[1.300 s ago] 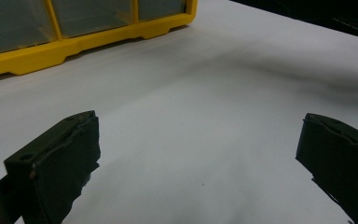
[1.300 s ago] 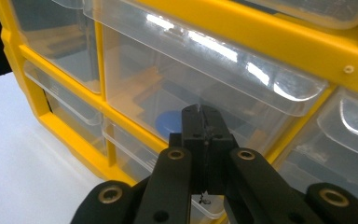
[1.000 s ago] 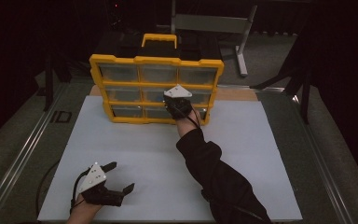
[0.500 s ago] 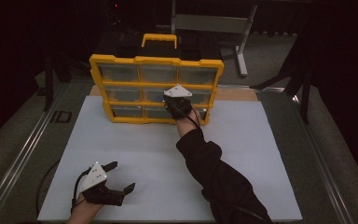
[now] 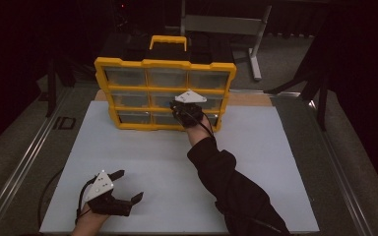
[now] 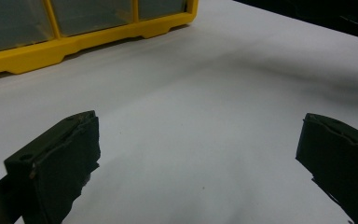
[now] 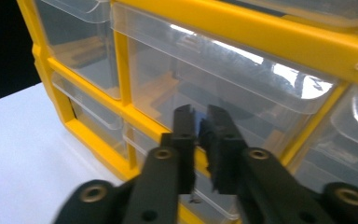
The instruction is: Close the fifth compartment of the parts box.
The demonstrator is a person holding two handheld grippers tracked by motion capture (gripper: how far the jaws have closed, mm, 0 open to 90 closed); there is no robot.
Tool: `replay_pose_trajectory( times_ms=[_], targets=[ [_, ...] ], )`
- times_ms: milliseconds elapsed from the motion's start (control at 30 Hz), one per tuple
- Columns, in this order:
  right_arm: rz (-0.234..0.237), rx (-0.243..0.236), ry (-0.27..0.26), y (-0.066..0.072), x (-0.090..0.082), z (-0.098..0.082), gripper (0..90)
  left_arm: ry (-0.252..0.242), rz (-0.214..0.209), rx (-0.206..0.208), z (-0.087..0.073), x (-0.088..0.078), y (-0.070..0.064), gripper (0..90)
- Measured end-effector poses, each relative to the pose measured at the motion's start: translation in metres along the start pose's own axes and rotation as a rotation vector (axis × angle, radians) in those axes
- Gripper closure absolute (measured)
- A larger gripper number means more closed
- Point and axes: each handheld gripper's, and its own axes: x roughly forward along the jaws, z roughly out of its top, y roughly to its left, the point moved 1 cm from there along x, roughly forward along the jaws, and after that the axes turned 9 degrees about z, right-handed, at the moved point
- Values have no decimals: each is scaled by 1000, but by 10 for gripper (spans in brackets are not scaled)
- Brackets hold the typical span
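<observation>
A yellow drawer organizer (image 5: 165, 93) with nine clear drawers and a top handle (image 5: 168, 42) stands at 12 o'clock on the white board (image 5: 256, 162); drawer contents are too dim to name; the right gripper (image 5: 186, 109) sits at its middle drawer (image 7: 223, 70), jaws just eased to a narrow gap, nothing between; the left gripper (image 5: 123, 189) rests at 7 o'clock, jaws wide apart, empty; no writing is legible.

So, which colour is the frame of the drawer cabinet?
Yellow: the frame of the drawer cabinet holds clear plastic drawers. The high view shows it best.
</observation>
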Motion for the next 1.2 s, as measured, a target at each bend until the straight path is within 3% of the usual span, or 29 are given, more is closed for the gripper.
replay_pose_trajectory(
  times_ms=[267, 467, 567, 733, 867, 1100, 1200],
  targets=[
    [23, 23, 11, 4, -1, -3, 640, -1, 2, 4, 0, -1, 0, 0],
    [34, 48, 3, 7, -5, 1, 436, -4, 1, 4, -1, -2, 0, 0],
    [57, 65, 12, 8, -6, 2, 365, -9, -3, -1, -1, -3, 0, 0],
    [106, 97, 43, 13, -3, 0, 148, -8, -4, 3, -1, -3, -1, 0],
    [111, 94, 52, 17, -4, 0, 94, -7, -4, 3, -1, -3, -1, 0],
    [102, 78, 49, 19, -8, 0, 93, -5, -4, 3, -1, -3, -1, 0],
    [121, 75, 56, 18, -9, -2, 94, -6, -4, 1, -1, -3, -1, 0]
  ],
)
